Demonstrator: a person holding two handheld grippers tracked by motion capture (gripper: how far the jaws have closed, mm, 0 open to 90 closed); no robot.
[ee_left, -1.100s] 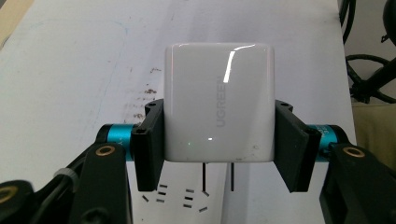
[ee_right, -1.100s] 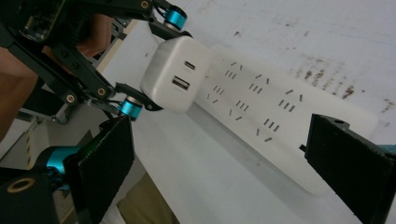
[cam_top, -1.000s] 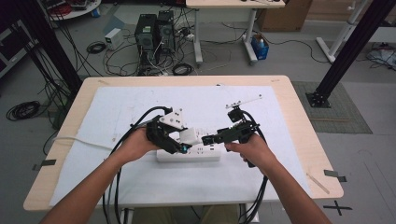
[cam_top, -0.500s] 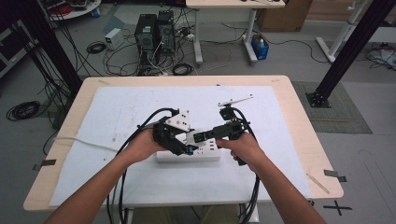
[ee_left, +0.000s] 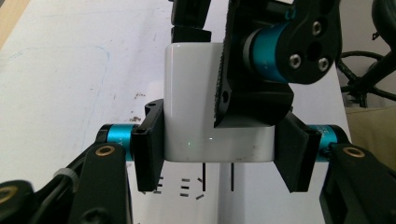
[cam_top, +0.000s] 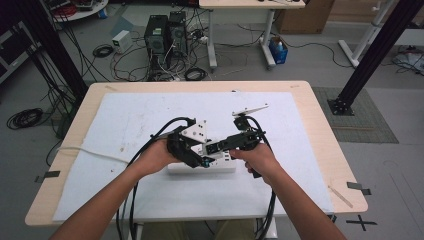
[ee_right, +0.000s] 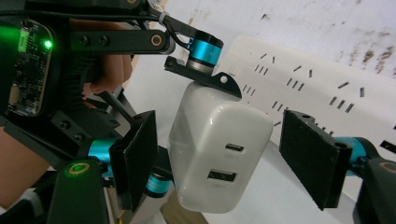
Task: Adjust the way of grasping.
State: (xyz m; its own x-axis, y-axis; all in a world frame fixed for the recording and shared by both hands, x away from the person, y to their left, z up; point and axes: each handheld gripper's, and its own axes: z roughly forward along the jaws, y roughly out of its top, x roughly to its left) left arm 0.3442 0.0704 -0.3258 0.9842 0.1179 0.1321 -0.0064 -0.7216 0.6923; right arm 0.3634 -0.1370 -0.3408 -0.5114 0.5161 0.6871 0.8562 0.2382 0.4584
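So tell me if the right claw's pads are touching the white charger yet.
Apart. The right gripper view shows a gap between each of the right claw pads and the white charger; its jaws have just been closing around it.

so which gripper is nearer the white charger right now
Left. The left gripper is shut on the white charger, pads pressing its two sides. The right gripper straddles it; its jaws have just been closing, one pad at its side, the other apart.

Glossy smooth white plastic charger, matt white plastic power strip, light wooden table
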